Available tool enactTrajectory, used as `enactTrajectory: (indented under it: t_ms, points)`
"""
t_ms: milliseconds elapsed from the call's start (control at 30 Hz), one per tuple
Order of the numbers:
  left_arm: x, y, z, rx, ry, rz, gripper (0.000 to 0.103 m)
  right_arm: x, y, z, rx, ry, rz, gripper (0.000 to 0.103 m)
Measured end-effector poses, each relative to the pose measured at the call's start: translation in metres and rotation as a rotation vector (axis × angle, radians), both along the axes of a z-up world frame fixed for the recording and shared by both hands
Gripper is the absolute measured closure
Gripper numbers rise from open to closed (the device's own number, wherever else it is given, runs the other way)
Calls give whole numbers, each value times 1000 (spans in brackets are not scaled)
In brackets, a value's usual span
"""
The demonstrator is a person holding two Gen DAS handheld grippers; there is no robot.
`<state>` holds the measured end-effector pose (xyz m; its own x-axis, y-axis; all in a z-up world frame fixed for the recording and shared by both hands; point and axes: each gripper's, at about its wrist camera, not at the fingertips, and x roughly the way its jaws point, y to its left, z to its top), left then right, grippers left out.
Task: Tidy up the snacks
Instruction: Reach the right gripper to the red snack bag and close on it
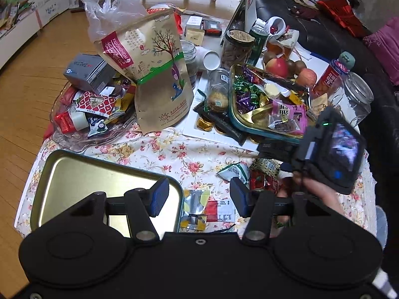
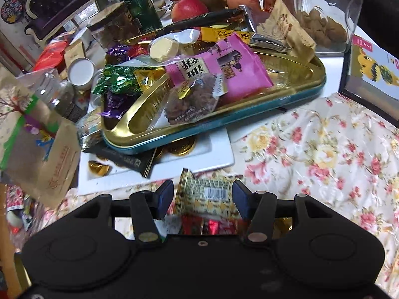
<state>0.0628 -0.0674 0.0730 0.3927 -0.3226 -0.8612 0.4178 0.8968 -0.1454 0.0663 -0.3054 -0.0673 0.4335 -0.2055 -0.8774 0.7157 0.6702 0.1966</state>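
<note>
My left gripper [image 1: 198, 200] is open and empty, hovering over a silver-and-yellow wrapped snack [image 1: 194, 208] and a red-and-white packet [image 1: 219, 210] on the floral cloth, beside an empty gold tin tray [image 1: 74, 172]. My right gripper [image 2: 203, 200] is open, its fingers on either side of a yellow patterned snack packet [image 2: 204, 194] with a barcode; red wrapped sweets [image 2: 209, 225] lie under it. A gold tray with a teal rim [image 2: 294, 99] holds several sweets and a pink packet [image 2: 224, 69]. The right gripper's body shows in the left wrist view [image 1: 329, 154].
A tall kraft-paper snack bag [image 1: 154, 74] stands mid-table. A glass dish [image 1: 74, 134] of mixed snacks sits at left. Jars [image 1: 237, 47], a green can [image 1: 258, 41], apples [image 1: 278, 67], a bottle [image 1: 331, 74] and a clear jar [image 1: 356, 97] crowd the back. A white tray [image 2: 219, 157] holds gold coins.
</note>
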Motion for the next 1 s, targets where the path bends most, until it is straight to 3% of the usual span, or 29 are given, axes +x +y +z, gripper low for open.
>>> enactTrajectory:
  t_ms: [200,467,800,900,1000]
  points:
    - [-1,-4,1,-4,2,-26,45,12,-2,-24,-39,67,-28,45]
    - [-8,-10,-3,13,5,-69,45,-29,-1,-30,-79,146,20,44]
    - [-17,-20,-21,23,90,-105,45,-100,-4,-29,41,231,78,44]
    - [-21,-24,-27,51,89,-116,45,-116,2,-20,45,214,87,47]
    - [-23,-24,-31,70,82,-101,45,-118,7,2,12,118,99,47]
